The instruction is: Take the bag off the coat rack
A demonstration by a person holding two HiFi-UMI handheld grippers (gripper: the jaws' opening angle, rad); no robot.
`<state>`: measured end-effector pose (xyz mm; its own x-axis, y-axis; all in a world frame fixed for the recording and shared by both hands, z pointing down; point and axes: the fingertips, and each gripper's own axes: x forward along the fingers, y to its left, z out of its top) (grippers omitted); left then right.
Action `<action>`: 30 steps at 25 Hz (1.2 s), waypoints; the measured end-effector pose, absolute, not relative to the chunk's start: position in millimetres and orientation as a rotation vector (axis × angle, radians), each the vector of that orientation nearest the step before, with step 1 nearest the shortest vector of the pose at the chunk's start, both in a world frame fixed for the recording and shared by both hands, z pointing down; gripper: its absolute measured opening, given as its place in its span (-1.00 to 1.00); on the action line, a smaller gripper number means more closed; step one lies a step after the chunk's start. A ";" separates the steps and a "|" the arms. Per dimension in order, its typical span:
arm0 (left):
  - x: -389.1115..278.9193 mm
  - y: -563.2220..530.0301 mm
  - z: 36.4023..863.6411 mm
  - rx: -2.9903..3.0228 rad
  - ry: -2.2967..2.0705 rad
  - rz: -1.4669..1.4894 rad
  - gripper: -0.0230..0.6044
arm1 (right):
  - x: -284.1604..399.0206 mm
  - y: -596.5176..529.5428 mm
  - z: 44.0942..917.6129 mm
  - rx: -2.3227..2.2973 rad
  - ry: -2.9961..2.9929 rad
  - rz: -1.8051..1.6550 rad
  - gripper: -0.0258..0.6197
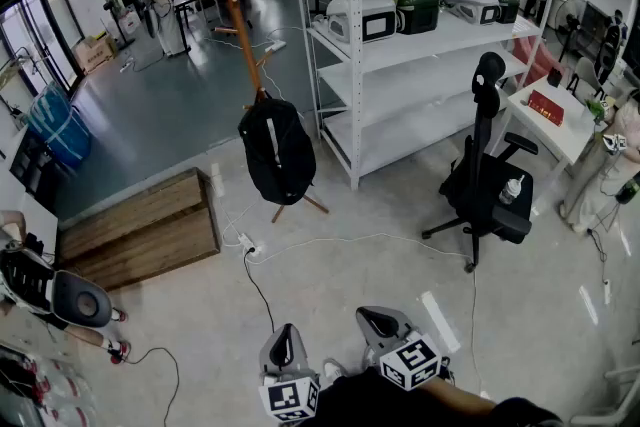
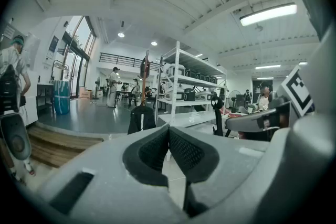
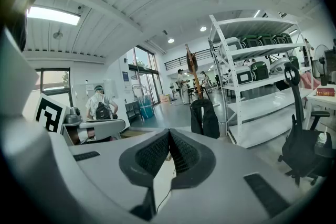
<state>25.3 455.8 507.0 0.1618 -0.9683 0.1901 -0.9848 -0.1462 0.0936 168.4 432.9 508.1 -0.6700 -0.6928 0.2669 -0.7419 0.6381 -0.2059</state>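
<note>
A black bag (image 1: pixel 277 151) hangs on a leaning wooden coat rack (image 1: pixel 236 8) beside the white shelving. It shows far off in the left gripper view as the bag (image 2: pixel 141 118) and in the right gripper view as the bag (image 3: pixel 204 118). My left gripper (image 1: pixel 285 347) and right gripper (image 1: pixel 382 324) sit at the bottom of the head view, several steps short of the rack. Both are shut with nothing between their pads. The left gripper (image 2: pixel 169 128) and the right gripper (image 3: pixel 169 132) point toward the rack.
White shelving (image 1: pixel 400 25) with appliances stands right of the rack. A black office chair (image 1: pixel 485 183) is to the right, a wooden platform (image 1: pixel 140 227) to the left. A cable and power strip (image 1: pixel 248 245) lie on the floor between me and the rack. People stand in the background.
</note>
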 end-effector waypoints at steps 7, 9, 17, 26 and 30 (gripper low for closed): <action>27.4 455.7 502.4 2.246 -1.905 0.133 -0.88 | 169.0 431.7 501.6 1.191 -2.700 0.436 -0.89; 27.2 456.4 502.5 2.250 -1.904 0.132 -0.88 | 168.1 433.1 502.4 1.184 -2.697 0.433 -0.89; 20.4 462.0 503.0 2.255 -1.896 0.123 -0.88 | 161.2 436.3 499.6 1.212 -2.717 0.450 -0.89; -14.9 476.3 511.3 2.248 -1.893 0.110 -0.88 | 123.4 449.7 506.9 1.203 -2.709 0.436 -0.89; -30.9 483.8 517.4 2.239 -1.888 0.084 -0.88 | 105.7 458.8 511.2 1.209 -2.715 0.420 -0.89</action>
<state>-30.9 483.8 517.4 0.1774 -0.9677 0.1789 -0.9798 -0.1567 0.1241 105.7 458.8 511.2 -0.6672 -0.7058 0.2382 -0.7447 0.6381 -0.1955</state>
